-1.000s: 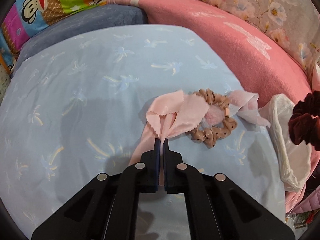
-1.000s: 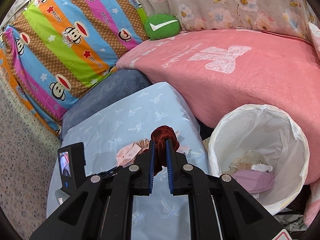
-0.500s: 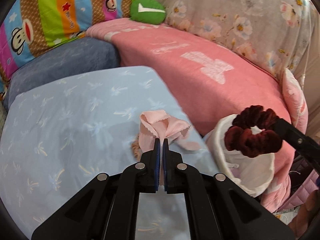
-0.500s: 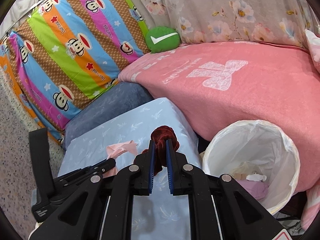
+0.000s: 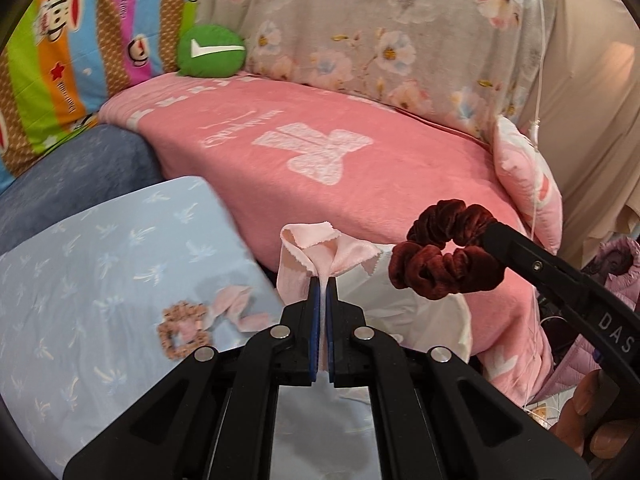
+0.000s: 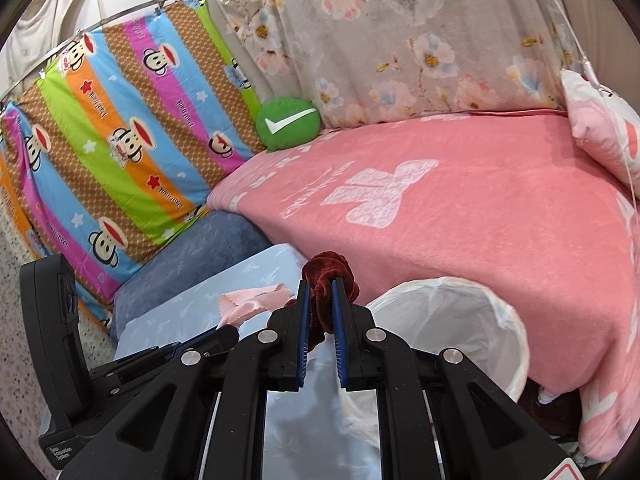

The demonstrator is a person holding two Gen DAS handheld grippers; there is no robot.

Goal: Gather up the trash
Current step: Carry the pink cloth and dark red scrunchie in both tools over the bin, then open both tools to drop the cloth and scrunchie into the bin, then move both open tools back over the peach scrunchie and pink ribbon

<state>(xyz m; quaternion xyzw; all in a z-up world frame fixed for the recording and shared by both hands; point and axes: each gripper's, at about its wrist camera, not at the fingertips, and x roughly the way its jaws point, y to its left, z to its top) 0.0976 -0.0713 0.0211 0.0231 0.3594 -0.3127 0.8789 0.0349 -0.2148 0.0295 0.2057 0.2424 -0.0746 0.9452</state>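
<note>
left gripper (image 5: 319, 280): jaws pressed together on a pink cloth scrap (image 5: 320, 250), which sticks up from between the blue pads and folds over at the top, clear of the bed.
right gripper (image 6: 320, 284): pinching a dark red velvet scrunchie (image 6: 328, 276) between its blue pads; in the left wrist view the same scrunchie (image 5: 444, 256) hangs as a loop from the tip of the black right gripper (image 5: 494, 236) that reaches in from the right.
bin (image 6: 496, 320): round, lined with a white bag, standing against the edge of the pink blanket (image 6: 460, 220), just right of the right gripper's tips; its inside is mostly hidden from both views.
scrunchie and bin: in the left wrist view the scrunchie sits above the white bag (image 5: 424, 312), not touching it.
scrap and bin: the held scrap is just left of the scrunchie, near the bag's left edge.
light blue sheet (image 5: 100, 280): palm-tree print, to the left of the left gripper.
still on the sheet: a tan dotted scrunchie (image 5: 182, 330) with a pale pink ribbon piece (image 5: 236, 308) touching it, both blurred.
person: fingers (image 5: 592, 412) wrap the right gripper's handle at the lower right of the left wrist view.
background: striped monkey-print cover (image 6: 120, 152), green cushion with a white tick (image 6: 288, 122), floral cloth (image 6: 400, 40).
</note>
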